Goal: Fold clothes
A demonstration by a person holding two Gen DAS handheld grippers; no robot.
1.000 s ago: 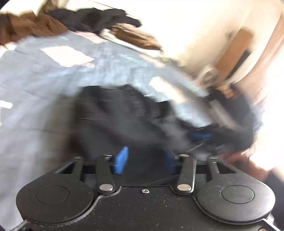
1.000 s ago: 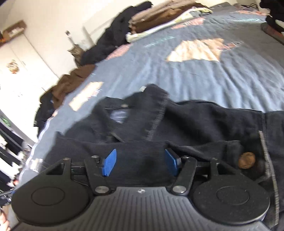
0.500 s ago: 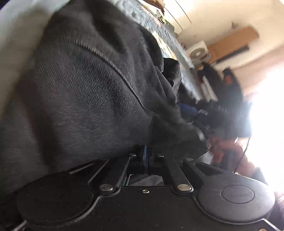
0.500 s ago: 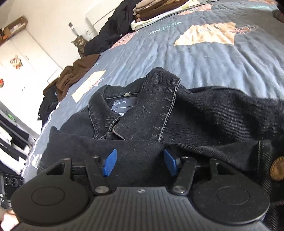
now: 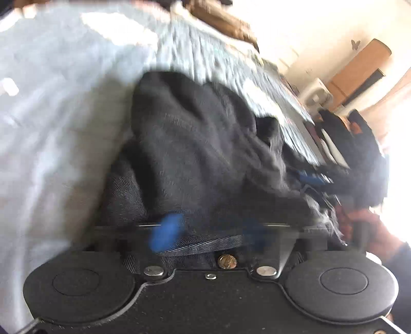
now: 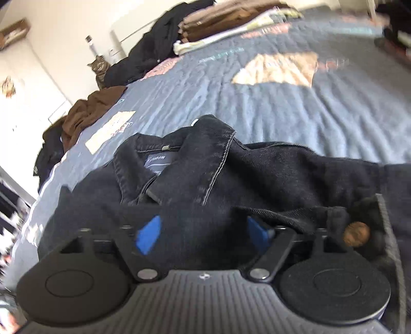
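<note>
Black denim jacket [image 6: 231,179] lies crumpled on the blue quilted bed [image 6: 282,108], collar up. Left claw [image 5: 208,231]: jaws just sprang wide apart, denim between them, pads not pressing (frame blurred). Right claw [image 6: 203,233]: jaws have also just widened, apart, fabric between, unclamped.

1. A bed [image 6: 295,115] under a blue-grey quilted cover with pale patchwork panels carried everything.
2. A black denim jacket [image 6: 257,174] lay crumpled on its near part, collar up.
3. Brown garments [image 6: 87,113] were heaped at the left edge.
4. Folded brown clothes [image 6: 226,23] were stacked at the far end, beside a dark pile [image 6: 154,48].
</note>
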